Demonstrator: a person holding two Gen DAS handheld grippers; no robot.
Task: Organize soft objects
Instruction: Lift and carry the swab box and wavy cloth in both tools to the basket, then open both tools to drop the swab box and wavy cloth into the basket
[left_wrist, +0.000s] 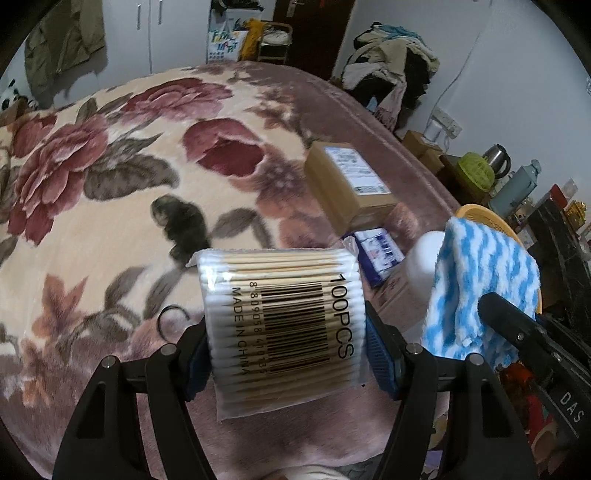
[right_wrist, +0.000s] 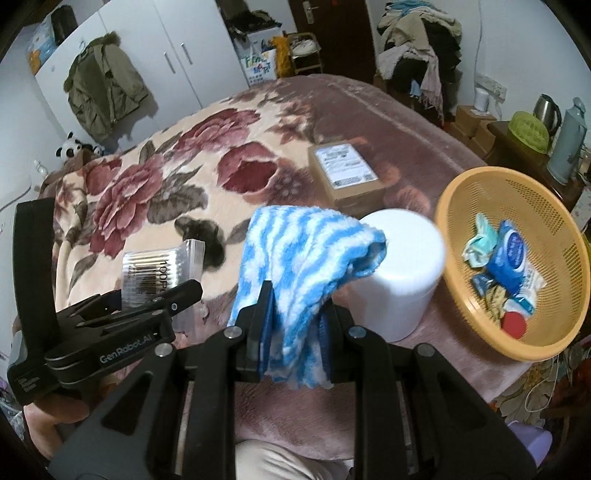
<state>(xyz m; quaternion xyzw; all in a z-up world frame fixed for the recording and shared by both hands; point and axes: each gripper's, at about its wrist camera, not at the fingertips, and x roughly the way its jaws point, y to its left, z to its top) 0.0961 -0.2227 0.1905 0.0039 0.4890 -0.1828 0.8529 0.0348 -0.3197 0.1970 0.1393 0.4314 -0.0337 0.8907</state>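
Observation:
My left gripper (left_wrist: 286, 328) is shut on a clear pack of cotton swabs (left_wrist: 280, 317) with a barcode, held above the floral blanket (left_wrist: 110, 177). The same pack of cotton swabs (right_wrist: 159, 273) and the left gripper (right_wrist: 162, 295) show at the left of the right wrist view. My right gripper (right_wrist: 295, 321) is shut on a blue-and-white fluffy cloth (right_wrist: 303, 258), which drapes over its fingers. In the left wrist view this cloth (left_wrist: 480, 288) hangs at the right. To the right of the cloth lies an orange mesh basket (right_wrist: 458, 236) holding several small packets.
A white cylinder roll (right_wrist: 402, 273) stands just behind the cloth. A cardboard box (right_wrist: 347, 173) lies further back on the bed, and a small purple packet (left_wrist: 376, 254) lies near it. A dark side table (right_wrist: 524, 155) with a kettle and green basket stands at the right.

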